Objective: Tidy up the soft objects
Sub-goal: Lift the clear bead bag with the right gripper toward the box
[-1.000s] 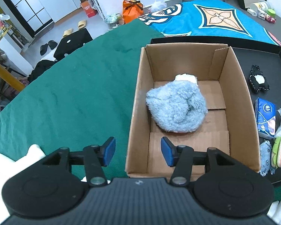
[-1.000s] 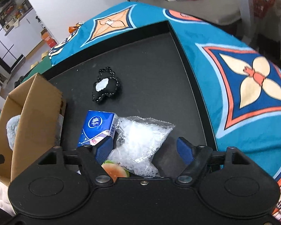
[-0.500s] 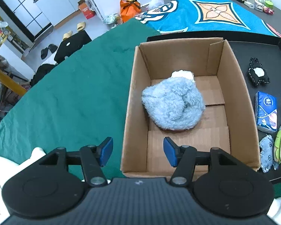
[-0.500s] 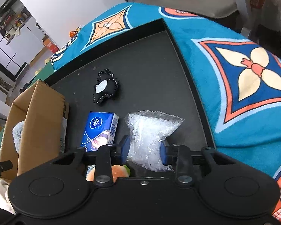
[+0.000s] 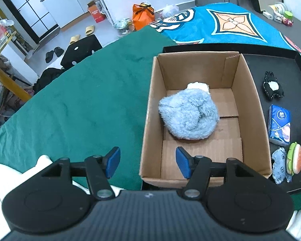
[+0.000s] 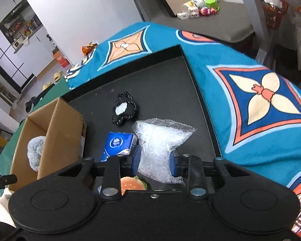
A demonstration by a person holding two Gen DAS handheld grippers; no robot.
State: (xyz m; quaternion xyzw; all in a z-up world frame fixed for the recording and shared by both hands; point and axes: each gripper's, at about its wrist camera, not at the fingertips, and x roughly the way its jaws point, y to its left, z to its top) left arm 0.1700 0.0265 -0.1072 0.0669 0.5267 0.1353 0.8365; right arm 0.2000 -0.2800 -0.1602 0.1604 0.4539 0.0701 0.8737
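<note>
My right gripper [image 6: 155, 160] is shut on a clear bag of plastic beads [image 6: 160, 140] and holds it above the black tray [image 6: 166, 76]. On the tray lie a blue tissue pack [image 6: 118, 145], a black plush with a white patch [image 6: 124, 110] and a burger toy [image 6: 132, 182]. The cardboard box [image 5: 250, 104] holds a fluffy light-blue plush [image 5: 188, 116] with a white item behind it. My left gripper [image 5: 147, 161] is open and empty, straddling the box's near left corner from above. The box also shows in the right wrist view [image 6: 56, 132].
A small blue-grey plush [image 5: 279, 165] lies next to the burger toy [image 5: 295, 157] at the tray's near edge. A green cloth [image 5: 86, 100] covers the table left of the box; a blue patterned cloth [image 6: 260, 92] lies right of the tray.
My right gripper closed on the bead bag and lifted it off the tray. My left gripper drew back a little from the box and stayed open.
</note>
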